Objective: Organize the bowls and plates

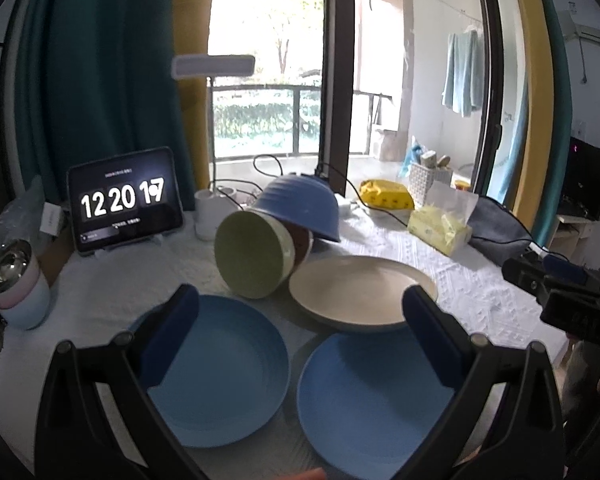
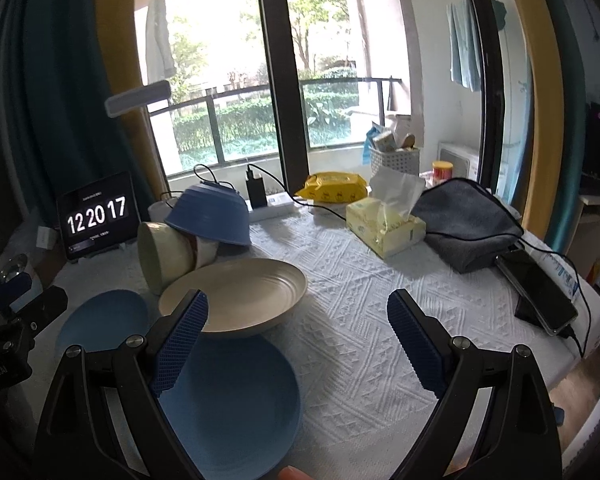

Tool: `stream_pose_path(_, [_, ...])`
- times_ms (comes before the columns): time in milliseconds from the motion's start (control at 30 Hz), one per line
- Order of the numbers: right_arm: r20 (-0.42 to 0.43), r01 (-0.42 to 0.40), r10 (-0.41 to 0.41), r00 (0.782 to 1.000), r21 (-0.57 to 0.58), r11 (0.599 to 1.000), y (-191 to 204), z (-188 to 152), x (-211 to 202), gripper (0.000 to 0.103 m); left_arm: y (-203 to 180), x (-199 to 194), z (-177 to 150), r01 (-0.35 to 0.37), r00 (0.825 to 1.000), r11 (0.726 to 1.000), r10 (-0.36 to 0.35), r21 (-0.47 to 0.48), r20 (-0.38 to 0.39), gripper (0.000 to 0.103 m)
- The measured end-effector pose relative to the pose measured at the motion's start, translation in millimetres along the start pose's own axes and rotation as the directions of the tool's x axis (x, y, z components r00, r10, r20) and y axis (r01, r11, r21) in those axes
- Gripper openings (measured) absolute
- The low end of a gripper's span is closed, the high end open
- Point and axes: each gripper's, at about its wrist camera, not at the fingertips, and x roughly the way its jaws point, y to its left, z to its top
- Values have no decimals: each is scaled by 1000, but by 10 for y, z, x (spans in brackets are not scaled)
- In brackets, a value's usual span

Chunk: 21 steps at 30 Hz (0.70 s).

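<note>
A: My left gripper (image 1: 300, 328) hangs over the near edge of the desk (image 2: 360, 280), jaws spread wide, nothing between them. Right gripper (image 2: 296, 328) is the same — wide apart, empty.

B: Plates?

A: Three. Two blue ones lie flat at the near edge: the left plate (image 1: 220, 372) and the right plate (image 1: 364, 400), just beside each other. The cream plate (image 1: 360, 290) sits behind them; its near rim rides up on the right plate, so it tilts.

B: Bowls?

A: A heap toward the far left of the desk. The green bowl (image 1: 252, 254) lies on its side, base toward my left camera. A brown bowl (image 1: 303, 242) is nested with it — mostly hidden. The blue bowl (image 1: 300, 208) rests upside down, tilted, on top of them.

B: Other items?

A: Clock tablet (image 1: 124, 200) at the far left corner, tissue box (image 2: 384, 228) and grey pouch (image 2: 468, 220) on the right side.
</note>
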Motion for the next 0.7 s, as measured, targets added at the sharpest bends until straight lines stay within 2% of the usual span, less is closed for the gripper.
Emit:
stream_pose_path(467, [-82,-5,7,997,29,1000,-184,96,533,94,-41,577,79,-1,995,1000,-1,-24,-103,101])
stream_pose_path(700, [-134,-19,25,991,43,999,-240,84,831,94,-47,934,56,1,981,998,-14,-66,-194,101])
